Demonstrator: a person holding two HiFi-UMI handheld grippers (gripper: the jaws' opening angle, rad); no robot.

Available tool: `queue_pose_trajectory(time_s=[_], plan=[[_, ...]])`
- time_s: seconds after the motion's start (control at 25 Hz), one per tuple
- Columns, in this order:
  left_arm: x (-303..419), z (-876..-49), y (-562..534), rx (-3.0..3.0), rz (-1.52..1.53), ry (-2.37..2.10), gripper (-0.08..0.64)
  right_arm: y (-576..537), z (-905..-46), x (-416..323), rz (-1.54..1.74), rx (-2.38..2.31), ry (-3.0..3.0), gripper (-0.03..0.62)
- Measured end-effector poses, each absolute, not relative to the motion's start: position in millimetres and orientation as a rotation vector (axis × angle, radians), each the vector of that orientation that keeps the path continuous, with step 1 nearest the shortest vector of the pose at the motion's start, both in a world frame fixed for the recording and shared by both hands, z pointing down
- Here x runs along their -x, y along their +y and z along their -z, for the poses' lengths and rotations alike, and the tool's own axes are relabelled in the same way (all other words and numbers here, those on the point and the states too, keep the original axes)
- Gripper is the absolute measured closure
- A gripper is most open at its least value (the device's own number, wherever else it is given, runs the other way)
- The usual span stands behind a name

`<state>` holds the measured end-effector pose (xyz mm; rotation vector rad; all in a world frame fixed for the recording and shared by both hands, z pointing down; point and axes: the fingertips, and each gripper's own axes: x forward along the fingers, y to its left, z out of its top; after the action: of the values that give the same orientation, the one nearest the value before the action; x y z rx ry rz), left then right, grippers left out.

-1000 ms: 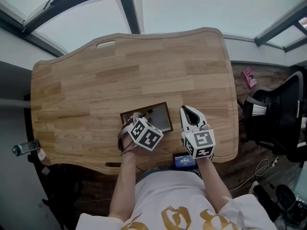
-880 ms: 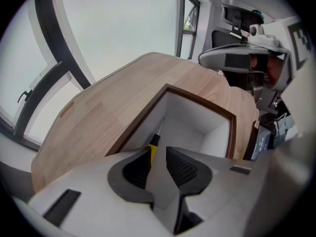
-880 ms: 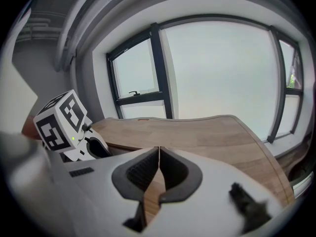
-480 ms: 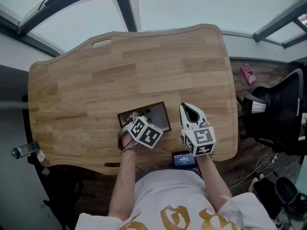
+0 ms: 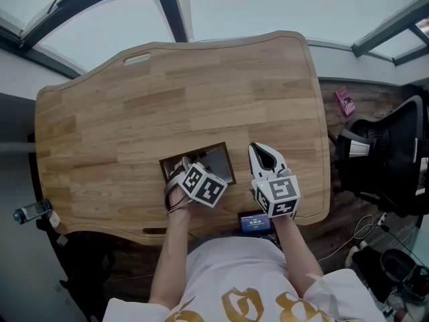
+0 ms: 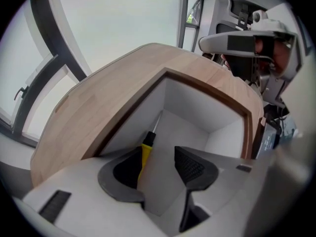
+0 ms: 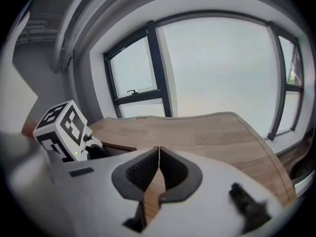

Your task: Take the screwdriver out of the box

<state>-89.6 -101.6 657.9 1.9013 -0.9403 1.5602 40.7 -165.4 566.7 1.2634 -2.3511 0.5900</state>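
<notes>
The screwdriver [image 6: 145, 157] is in the box [image 6: 197, 102], lying on the white floor along the left inner wall. It has a yellow handle, a short black collar and a thin metal shaft that runs toward the far corner. The box is open-topped, with a dark brown rim and plain white walls inside. It sits on the wooden bench [image 5: 167, 99] near the front edge, just in front of the person. The left gripper [image 6: 160, 154] points steeply down into the box and its jaws are opening, already set wide apart. The yellow handle is between them, close against the left pad, partly hidden behind it and well clear of the right pad. Neither pad presses on it, so the gripper holds nothing. Whether the handle touches the left pad cannot be told. The right gripper [image 7: 159, 154] hovers over the bench just to the right of the box, tilted forward and down, with its jaws closed together on nothing and bare wood showing below them. Its own view shows the left gripper's marker cube [image 7: 61, 127] at the left. A black chair [image 5: 392, 156] stands off the bench's right end.
</notes>
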Motion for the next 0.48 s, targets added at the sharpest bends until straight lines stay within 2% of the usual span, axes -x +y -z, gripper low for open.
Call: queue_pose_trajectory(time_s=[0.28,0.4,0.48], plan=[[87.1,-659.4,-97.9,-1.912,-1.579,-0.898,0.321,-164.3,-570.1,-36.3,-0.611,-1.242,-2.356,0.56],[87.0,-656.0,-95.5,-1.921,-1.561,-0.858,0.355,-163.3,-570.7,-33.3,-0.619,-1.226,-2.361,0.56],[87.3,-653.3,-97.4,-1.938,-1.561,-0.864,0.354,-163.0,-570.6,-33.2,-0.623,-1.223,-2.362,0.56]])
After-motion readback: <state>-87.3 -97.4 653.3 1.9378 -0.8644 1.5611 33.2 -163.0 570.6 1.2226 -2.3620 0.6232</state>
